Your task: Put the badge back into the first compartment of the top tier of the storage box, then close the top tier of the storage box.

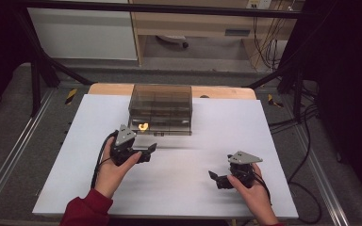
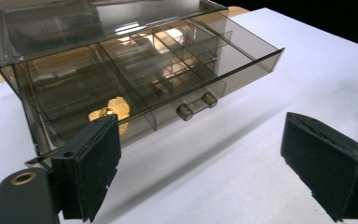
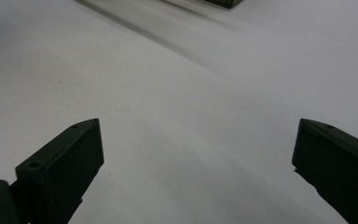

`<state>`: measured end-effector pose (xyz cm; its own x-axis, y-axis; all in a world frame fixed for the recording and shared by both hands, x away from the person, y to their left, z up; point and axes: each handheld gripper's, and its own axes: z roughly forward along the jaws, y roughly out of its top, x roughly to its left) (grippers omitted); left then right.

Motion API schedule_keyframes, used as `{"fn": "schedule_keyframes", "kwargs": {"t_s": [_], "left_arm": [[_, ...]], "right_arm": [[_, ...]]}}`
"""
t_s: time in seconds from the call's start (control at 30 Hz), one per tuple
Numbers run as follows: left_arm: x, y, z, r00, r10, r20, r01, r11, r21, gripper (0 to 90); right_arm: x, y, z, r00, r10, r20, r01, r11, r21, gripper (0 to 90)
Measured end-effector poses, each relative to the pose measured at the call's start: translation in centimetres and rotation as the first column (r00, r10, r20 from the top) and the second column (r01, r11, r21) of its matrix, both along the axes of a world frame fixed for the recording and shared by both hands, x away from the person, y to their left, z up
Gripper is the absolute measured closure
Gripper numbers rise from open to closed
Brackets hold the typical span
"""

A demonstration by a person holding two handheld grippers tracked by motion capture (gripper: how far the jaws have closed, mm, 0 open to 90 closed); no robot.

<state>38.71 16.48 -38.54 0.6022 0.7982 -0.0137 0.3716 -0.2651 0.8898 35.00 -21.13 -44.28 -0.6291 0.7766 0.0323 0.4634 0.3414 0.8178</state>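
- Near edge, high view: two forearms enter from the bottom, the left in a red sleeve (image 1: 87,209).
- Right gripper (image 1: 215,178): held at near right over the white table surface (image 1: 179,188); jaws spread wide and holding nothing, seen in the right gripper view with bare white surface between them.
- Left gripper (image 1: 151,149): held left of centre, farther from the person than the right gripper and just in front of the box; jaws spread wide and empty, pointing right in the high view.
- Smoky transparent drawer box (image 1: 160,109): stands at the far middle of the table; in the left gripper view its lower drawer (image 2: 177,74) is pulled partly out, divided into compartments, with a two-post handle (image 2: 196,106) on its front.
- Gold-coloured object (image 2: 112,109): lies inside the box, in a front left compartment; its exact shape is unclear.
- Wooden strip (image 1: 108,89): shows along the table's far edge, behind the box.
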Motion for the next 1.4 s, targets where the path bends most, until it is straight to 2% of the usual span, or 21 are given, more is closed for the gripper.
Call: {"fn": "schedule_keyframes", "kwargs": {"t_s": [0.13,0.3,0.57,0.77,0.97,1.13,1.4], "left_arm": [[-0.2,0.1,-0.2,1.0000,0.000,0.000,0.000,1.0000,0.008,15.7],[-0.4,0.5,-0.5,0.9998,-0.008,-0.016,0.008,0.9999,0.014,15.6],[-0.4,1.6,-1.0,0.9988,0.013,-0.047,-0.013,0.9999,0.000,16.6],[-0.4,2.1,-1.1,0.9984,0.035,-0.043,-0.035,0.9994,-0.002,17.1],[-0.8,2.0,-1.4,0.9981,0.025,-0.056,-0.025,0.9997,-0.005,23.6],[-0.9,1.8,-1.6,0.9984,0.032,-0.046,-0.032,0.9995,-0.005,36.1],[-0.7,1.3,-2.3,0.9988,0.001,-0.050,-0.003,0.9994,-0.034,69.8]], "right_arm": [[0.0,-0.1,-0.1,1.0000,-0.005,-0.003,0.005,1.0000,0.000,2.4],[0.1,-0.3,-0.1,0.9999,-0.011,-0.002,0.011,0.9999,-0.006,2.4],[0.1,-0.3,-0.1,0.9999,-0.011,0.003,0.011,0.9999,-0.006,2.5],[0.1,-0.2,-0.1,1.0000,-0.010,0.000,0.010,0.9999,-0.010,2.5],[0.1,-0.1,-0.1,1.0000,-0.008,0.001,0.008,0.9999,-0.007,2.5],[0.1,-0.1,-0.1,0.9999,-0.014,-0.001,0.014,0.9999,-0.004,2.5],[0.1,-0.1,-0.1,1.0000,-0.009,0.003,0.009,0.9999,-0.005,2.5]]}}
